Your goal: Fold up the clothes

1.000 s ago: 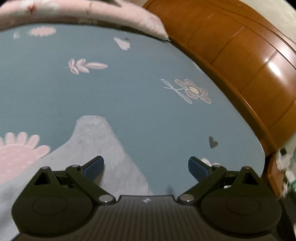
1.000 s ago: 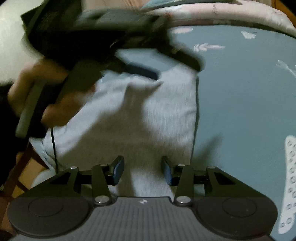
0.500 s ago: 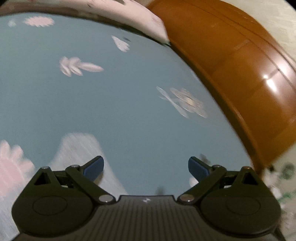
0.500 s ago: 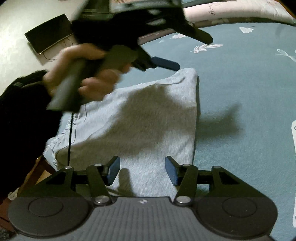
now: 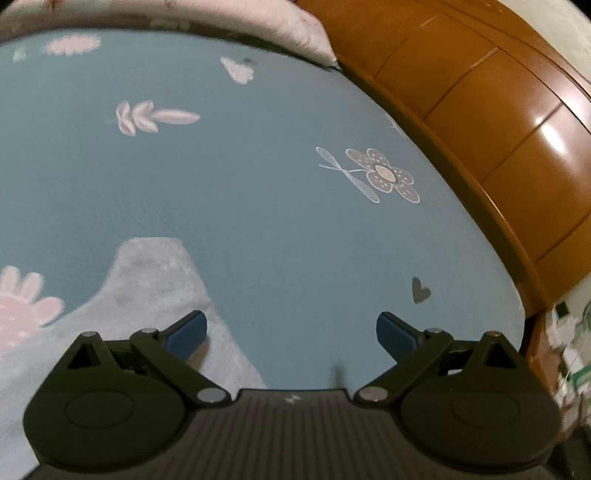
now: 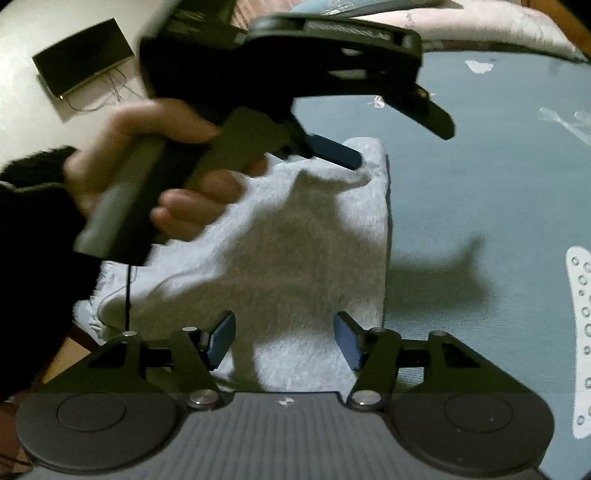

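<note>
A light grey garment lies folded on the blue flowered bedsheet. My right gripper hovers over its near end; its jaws are opening and nothing is pinched between the blue pads. A hand holds my left gripper above the garment's far end, where one of its blue fingers shows in the right wrist view. In the left wrist view my left gripper stands wide open and empty, with the garment's rounded corner under its left finger and bare bedsheet ahead.
An orange wooden bed frame curves along the right. Pink pillows lie at the head of the bed. A dark flat device with cables sits on the pale floor to the left, and a black sleeve fills the left edge.
My right gripper's jaws have spread wider over the garment. The hand with the left gripper has shifted in the right wrist view and reads sharper now; the garment lies where it was.
</note>
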A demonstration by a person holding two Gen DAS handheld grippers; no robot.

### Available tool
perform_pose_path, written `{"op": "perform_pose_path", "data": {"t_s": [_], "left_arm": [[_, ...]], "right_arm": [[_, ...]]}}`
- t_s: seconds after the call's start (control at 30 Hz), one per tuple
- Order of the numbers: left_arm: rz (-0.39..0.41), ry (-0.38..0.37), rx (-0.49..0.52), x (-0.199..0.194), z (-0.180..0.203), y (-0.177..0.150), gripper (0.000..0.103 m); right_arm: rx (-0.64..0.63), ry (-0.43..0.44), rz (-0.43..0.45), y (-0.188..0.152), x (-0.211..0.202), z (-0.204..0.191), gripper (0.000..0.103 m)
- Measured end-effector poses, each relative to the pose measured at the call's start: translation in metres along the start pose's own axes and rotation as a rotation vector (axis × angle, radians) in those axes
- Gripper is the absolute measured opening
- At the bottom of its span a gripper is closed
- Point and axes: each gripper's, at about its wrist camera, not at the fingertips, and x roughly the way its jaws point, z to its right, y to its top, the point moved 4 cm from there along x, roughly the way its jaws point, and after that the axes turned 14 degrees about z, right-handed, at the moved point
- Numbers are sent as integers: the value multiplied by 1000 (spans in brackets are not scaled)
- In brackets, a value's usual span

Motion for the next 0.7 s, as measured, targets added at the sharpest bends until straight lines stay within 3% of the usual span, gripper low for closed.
{"op": "perform_pose_path", "data": {"t_s": [0.37,0.53,0.7], "left_arm": [[41,109,81,-91,9,-3,98],[66,138,71,-124,1,-27,98],[106,187,143,-139,-5,-56,98]], "right_arm": [[-147,-56,70,7,-6,-32,72],[-124,-71,18,-15,5,-24,74],[-150,-71,103,-7,-34,-19,76]]}}
